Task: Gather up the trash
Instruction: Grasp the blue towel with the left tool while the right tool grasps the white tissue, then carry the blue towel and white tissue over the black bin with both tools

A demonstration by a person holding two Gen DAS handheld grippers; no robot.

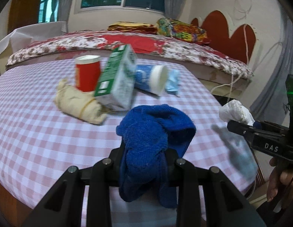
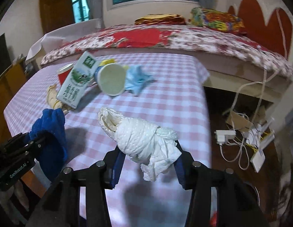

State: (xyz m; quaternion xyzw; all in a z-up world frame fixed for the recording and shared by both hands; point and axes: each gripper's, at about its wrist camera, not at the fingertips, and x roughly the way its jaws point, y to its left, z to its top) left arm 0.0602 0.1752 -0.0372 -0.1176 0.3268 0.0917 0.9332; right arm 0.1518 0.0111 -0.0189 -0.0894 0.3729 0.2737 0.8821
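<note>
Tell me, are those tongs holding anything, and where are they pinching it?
Yes, both. The left tongs pinch a blue cloth around its bunched middle, ends drooping. The right tongs pinch a crumpled white paper towel near its rear end.

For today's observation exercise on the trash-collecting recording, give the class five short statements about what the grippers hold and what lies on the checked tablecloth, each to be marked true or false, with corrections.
1. The left gripper is shut on the blue cloth. True.
2. The right gripper is open, holding nothing. False: it is shut on the white paper towel.
3. The white paper cup lies on its side, its mouth facing the right wrist camera. True.
4. The milk carton lies flat on the tablecloth. False: it is tilted, leaning over the beige bundle.
5. The red cup lies on its side. False: it stands upright behind the carton.
</note>
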